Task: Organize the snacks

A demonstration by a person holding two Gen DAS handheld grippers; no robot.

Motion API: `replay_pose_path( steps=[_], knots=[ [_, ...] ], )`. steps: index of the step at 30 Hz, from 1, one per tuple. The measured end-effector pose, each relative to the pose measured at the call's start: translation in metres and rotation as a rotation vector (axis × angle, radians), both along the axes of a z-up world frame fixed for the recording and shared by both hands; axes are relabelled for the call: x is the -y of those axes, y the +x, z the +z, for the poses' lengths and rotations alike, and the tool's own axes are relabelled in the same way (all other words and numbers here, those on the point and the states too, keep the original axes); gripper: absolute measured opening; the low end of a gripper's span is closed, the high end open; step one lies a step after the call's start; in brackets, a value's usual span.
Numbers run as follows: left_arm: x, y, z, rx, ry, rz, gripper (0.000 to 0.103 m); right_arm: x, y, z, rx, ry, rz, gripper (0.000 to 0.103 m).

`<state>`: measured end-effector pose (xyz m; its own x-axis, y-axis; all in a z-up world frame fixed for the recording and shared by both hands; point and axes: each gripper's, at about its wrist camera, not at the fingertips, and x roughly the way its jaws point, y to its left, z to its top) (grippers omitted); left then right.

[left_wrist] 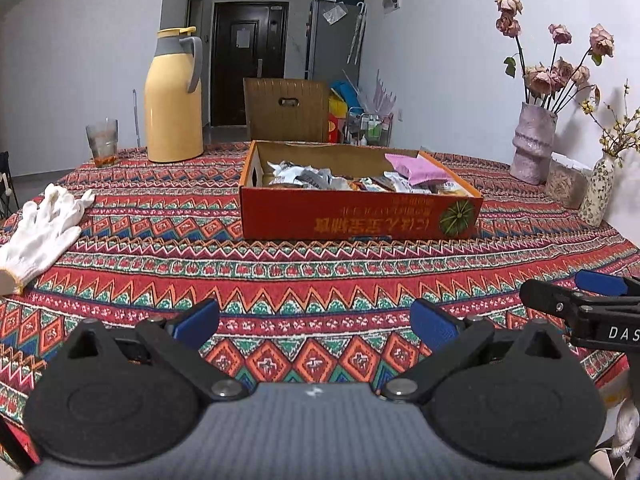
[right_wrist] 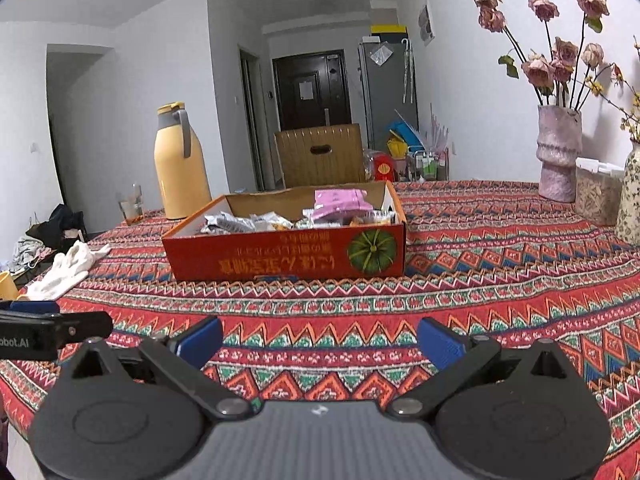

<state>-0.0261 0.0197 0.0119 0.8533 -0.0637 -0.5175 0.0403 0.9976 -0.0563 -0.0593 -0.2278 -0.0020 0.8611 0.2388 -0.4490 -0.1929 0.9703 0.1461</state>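
Both grippers empty, jaws apart: box (left_wrist: 360, 208) lies dead ahead and far of left gripper (left_wrist: 316, 326), far-left of right gripper (right_wrist: 320, 344), long axis left-right.

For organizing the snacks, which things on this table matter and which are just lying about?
Belongs to the job:
- red cardboard box
- wrapped snack packets inside it
- pink snack bag inside it

Just lying about:
- yellow thermos jug
- white cloth glove
- clear drinking glass
- pink vase of dried roses
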Motion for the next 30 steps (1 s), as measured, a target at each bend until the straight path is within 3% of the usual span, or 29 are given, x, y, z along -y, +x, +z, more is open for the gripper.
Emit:
replay_pose_path(
  steps=[30],
  knots=[
    [0.002,0.003,-0.01,-0.035,-0.006,0.0,0.103,0.003,0.004,-0.011,-0.034,-0.001,0.0,0.103]
  ],
)
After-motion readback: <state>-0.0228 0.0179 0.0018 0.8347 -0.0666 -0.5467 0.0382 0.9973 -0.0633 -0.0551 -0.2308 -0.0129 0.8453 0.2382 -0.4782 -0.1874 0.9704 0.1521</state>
